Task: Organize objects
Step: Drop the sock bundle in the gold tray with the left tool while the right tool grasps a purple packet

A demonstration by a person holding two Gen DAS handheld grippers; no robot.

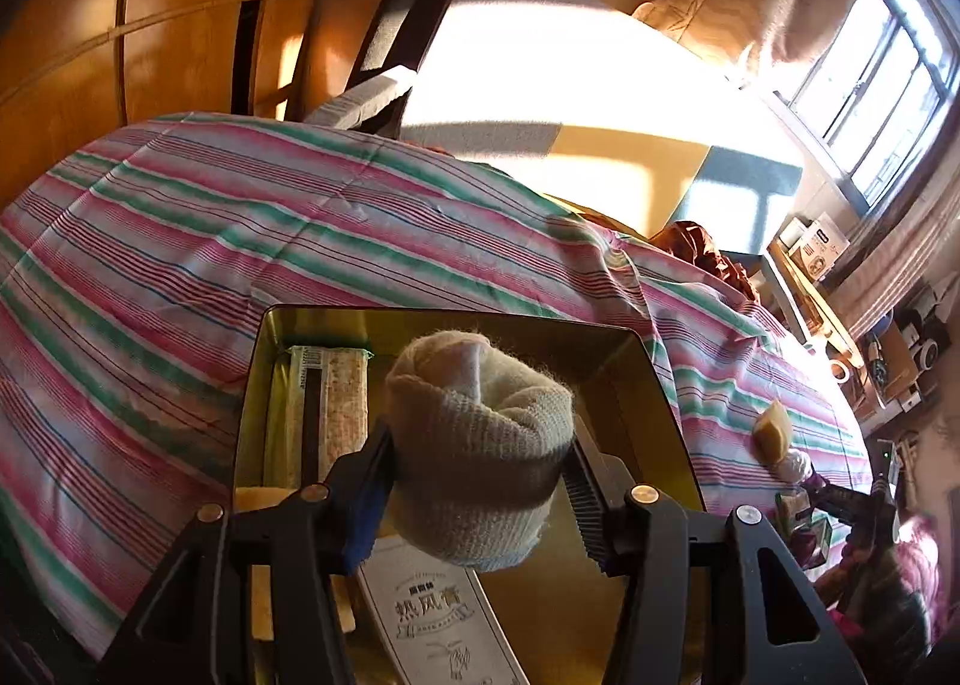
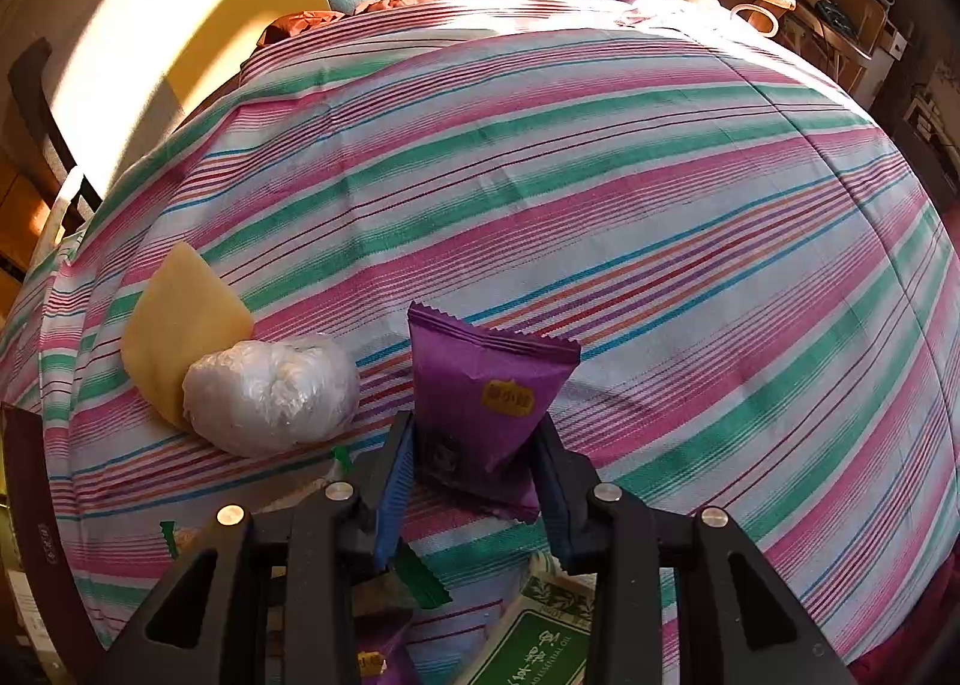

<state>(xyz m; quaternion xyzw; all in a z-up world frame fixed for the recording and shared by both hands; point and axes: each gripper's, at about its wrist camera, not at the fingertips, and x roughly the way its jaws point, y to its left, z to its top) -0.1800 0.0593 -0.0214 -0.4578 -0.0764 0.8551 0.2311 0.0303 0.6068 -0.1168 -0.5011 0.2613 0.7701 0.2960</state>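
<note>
My left gripper [image 1: 480,475] is shut on a rolled grey-white sock [image 1: 477,445] and holds it above a gold metal tin [image 1: 636,379] on the striped cloth. The tin holds a wrapped bar [image 1: 336,397], a white printed box [image 1: 441,619] and yellow pieces [image 1: 264,583]. My right gripper [image 2: 474,469] is shut on a purple snack packet [image 2: 483,403], held upright just above the cloth. A yellow wedge [image 2: 180,325] and a plastic-wrapped white ball [image 2: 273,394] lie to its left; both also show in the left wrist view, the wedge [image 1: 774,427] at right.
A striped cloth [image 2: 600,193] covers the surface. A green-labelled box [image 2: 534,643], a green wrapper [image 2: 420,577] and another purple packet [image 2: 384,655] lie below my right gripper. A dark box [image 2: 30,505] stands at the left edge. Shelves with clutter [image 2: 840,6] stand beyond the far edge.
</note>
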